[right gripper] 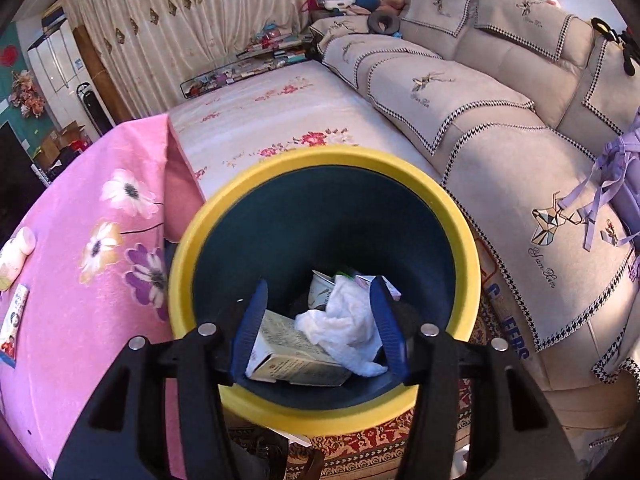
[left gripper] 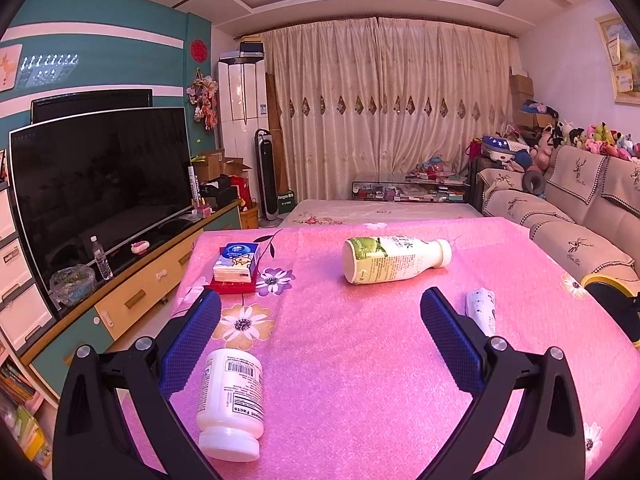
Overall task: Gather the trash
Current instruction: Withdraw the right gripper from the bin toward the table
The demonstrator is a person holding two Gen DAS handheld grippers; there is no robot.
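While the left gripper (left gripper: 320, 320) hangs low over the pink table (left gripper: 360, 380) with its blue pads spread wide and nothing between them, the right gripper (right gripper: 318, 320) points down into the bin (right gripper: 188, 248), a dark tub with a yellow rim standing on a patterned rug (right gripper: 360, 452) between the table edge and the sofa (right gripper: 500, 140). Its jaws stand partly apart and press on nothing; seen between them, down in the bin, lie a crumpled white tissue (right gripper: 344, 324), a carton (right gripper: 288, 352) on its side and a paper cup (right gripper: 320, 290) behind the tissue. On the table in the left wrist view, a white pill bottle (left gripper: 232, 400) lies on its side just beside the left finger (left gripper: 192, 340), cap toward the camera. A milk bottle (left gripper: 394, 260) with a green label lies on its side further off, near the middle of the cloth, cap pointing right. A small white tube (left gripper: 482, 312) lies just outside the right finger, partly hidden by it. At the far left of the table a tissue pack (left gripper: 238, 264) sits on a red box (left gripper: 232, 286). The bin's yellow rim shows at the right table edge in this view too. The right wrist view catches the milk bottle's cap and the tube at its left edge
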